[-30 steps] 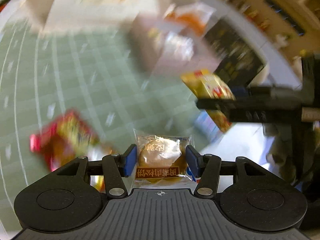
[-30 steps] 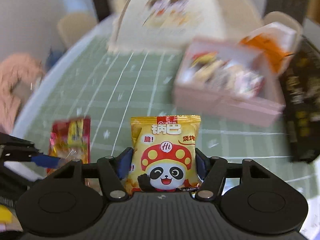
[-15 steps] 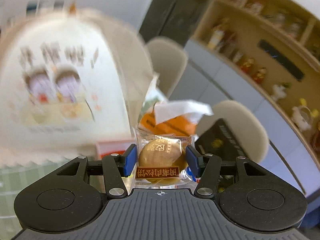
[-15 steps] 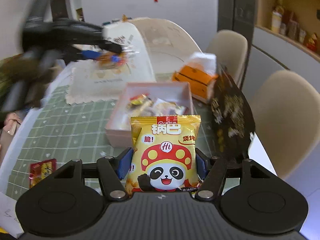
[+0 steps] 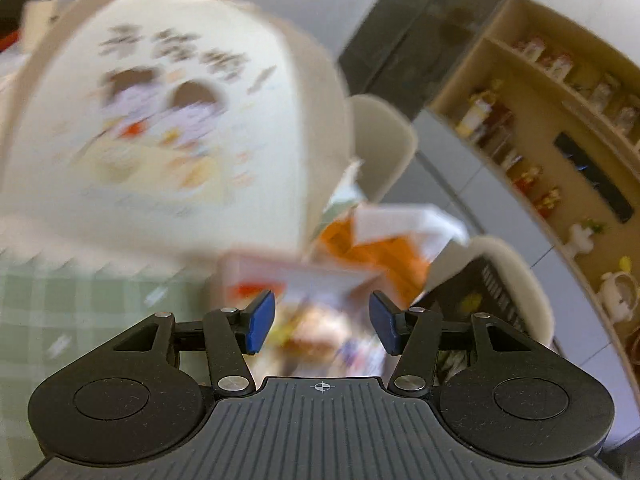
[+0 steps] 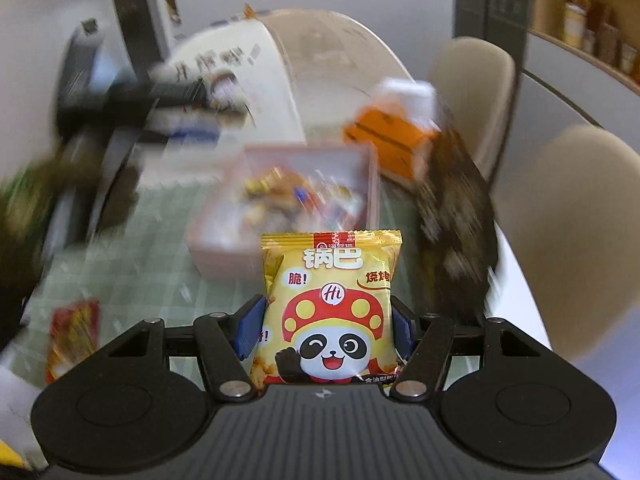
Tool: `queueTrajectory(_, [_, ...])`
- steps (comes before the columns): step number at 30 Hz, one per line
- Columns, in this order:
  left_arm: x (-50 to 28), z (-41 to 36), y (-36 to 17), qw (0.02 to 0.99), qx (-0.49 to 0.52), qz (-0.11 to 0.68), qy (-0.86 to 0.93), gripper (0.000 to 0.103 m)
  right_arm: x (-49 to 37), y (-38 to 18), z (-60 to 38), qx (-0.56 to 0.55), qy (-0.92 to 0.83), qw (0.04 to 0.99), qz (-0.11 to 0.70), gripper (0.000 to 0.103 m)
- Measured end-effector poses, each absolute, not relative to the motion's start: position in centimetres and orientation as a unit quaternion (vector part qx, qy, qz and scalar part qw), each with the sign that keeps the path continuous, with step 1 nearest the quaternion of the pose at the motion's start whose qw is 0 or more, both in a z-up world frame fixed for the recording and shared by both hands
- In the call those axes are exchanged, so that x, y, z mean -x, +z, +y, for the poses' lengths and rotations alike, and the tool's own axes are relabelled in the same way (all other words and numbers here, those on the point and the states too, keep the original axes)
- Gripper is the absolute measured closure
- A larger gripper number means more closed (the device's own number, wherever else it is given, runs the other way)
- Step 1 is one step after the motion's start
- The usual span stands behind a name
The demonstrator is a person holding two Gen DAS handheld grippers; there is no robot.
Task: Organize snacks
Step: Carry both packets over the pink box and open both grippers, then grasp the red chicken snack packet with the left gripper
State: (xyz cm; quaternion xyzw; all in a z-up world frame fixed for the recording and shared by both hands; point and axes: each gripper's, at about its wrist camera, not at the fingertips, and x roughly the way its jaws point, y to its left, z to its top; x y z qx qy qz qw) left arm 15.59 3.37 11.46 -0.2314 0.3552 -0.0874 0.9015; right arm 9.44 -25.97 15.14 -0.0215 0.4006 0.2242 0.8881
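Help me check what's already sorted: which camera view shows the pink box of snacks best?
The right wrist view: the pink box shows whole, open-topped, with blurred wrappers inside, beyond the yellow snack bag in the right gripper. The left wrist view shows only its smeared near part past the empty left gripper.

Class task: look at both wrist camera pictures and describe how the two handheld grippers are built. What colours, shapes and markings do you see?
The left gripper and right gripper look alike: black linkage arms with silver rivets, blue pads on the fingertips, two round black discs at the sides, and a grey ribbed plate bearing a small crosshair mark. No cables or sleeves show.
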Motion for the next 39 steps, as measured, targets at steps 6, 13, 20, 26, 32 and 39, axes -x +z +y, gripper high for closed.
queueTrajectory(6, [-7.7, 8.0, 9.8, 0.881, 0.260, 0.394, -0.035, 0.045, -19.9, 15.9, -20.4, 0.007, 0.216, 0.902, 0.373, 0.028])
queueTrajectory(13, [4.0, 16.8, 9.1, 0.857, 0.293, 0.409, 0.113, 0.045, -15.9, 12.3, -19.6, -0.010, 0.207, 0.888, 0.410, 0.028])
queueTrajectory(20, [10.6, 19.7, 6.3, 0.814, 0.370, 0.431, 0.123, 0.045, -6.2, 6.8, -19.0, 0.035, 0.216, 0.855, 0.470, 0.028])
queueTrajectory(26, [7.3, 16.5, 5.1, 0.817, 0.331, 0.467, 0.064, 0.044, -2.5, 6.0, -18.5, 0.032, 0.208, 0.848, 0.486, 0.028])
queueTrajectory(32, [2.7, 12.0, 4.5, 0.833, 0.296, 0.467, -0.008, 0.044, -0.7, 7.3, -18.9, 0.078, 0.196, 0.859, 0.467, 0.027])
queueTrajectory(39, [-0.8, 8.6, 6.1, 0.867, 0.267, 0.421, -0.016, 0.047, -1.2, 5.6, -20.9, 0.096, 0.196, 0.847, 0.485, 0.027])
